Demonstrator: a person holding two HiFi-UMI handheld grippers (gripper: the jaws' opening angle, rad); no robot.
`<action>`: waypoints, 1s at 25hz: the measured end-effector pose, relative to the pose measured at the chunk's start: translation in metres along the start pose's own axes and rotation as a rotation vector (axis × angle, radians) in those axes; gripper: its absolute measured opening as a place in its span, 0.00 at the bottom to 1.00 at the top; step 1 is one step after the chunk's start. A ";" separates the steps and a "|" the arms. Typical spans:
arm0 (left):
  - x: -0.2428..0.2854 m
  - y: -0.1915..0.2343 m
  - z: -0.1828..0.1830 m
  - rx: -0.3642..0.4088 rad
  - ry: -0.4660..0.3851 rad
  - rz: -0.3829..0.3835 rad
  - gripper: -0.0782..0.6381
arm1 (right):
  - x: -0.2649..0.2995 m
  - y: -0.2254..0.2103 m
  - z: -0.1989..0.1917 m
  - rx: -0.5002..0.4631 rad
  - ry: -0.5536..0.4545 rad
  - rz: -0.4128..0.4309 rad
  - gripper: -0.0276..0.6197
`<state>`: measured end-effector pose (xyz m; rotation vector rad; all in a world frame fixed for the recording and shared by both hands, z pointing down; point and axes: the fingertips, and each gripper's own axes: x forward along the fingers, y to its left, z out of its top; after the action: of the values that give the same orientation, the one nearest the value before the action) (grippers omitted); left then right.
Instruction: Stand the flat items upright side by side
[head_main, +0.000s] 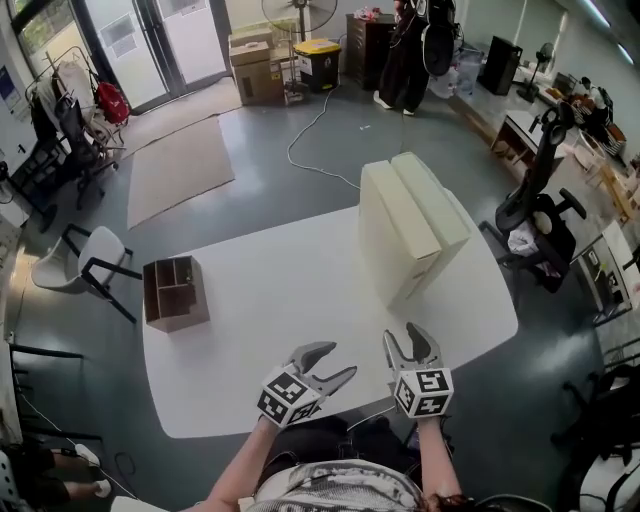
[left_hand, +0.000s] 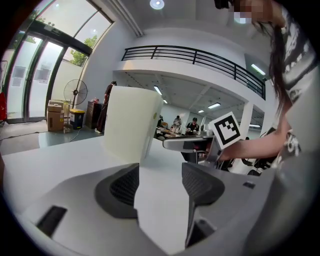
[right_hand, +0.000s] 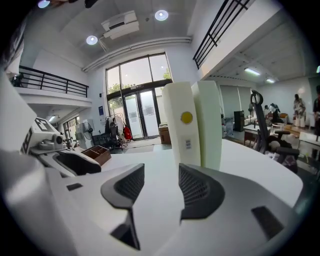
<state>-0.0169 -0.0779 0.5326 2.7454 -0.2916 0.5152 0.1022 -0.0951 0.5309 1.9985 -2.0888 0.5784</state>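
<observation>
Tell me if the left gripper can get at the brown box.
Probably yes: the left gripper is open and empty, and only bare table lies between it and the box; the cream items stand off to its right.

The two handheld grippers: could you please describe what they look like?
The left gripper and the right gripper are both light grey. Each has two curved, tapering jaws lined with dark ribbed pads. Each carries a white cube printed with black square markers. The person wears a pale patterned top.
</observation>
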 end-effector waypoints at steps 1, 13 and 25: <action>0.002 -0.005 0.001 -0.001 -0.007 -0.005 0.49 | -0.006 0.002 -0.002 0.005 0.005 0.014 0.35; 0.013 -0.076 0.007 -0.009 -0.069 0.031 0.46 | -0.083 0.007 -0.018 0.007 0.003 0.155 0.30; 0.006 -0.162 0.004 -0.017 -0.163 0.142 0.29 | -0.164 0.016 -0.030 -0.082 -0.042 0.281 0.17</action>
<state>0.0316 0.0695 0.4853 2.7674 -0.5310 0.3220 0.0939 0.0676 0.4903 1.7002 -2.3971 0.4891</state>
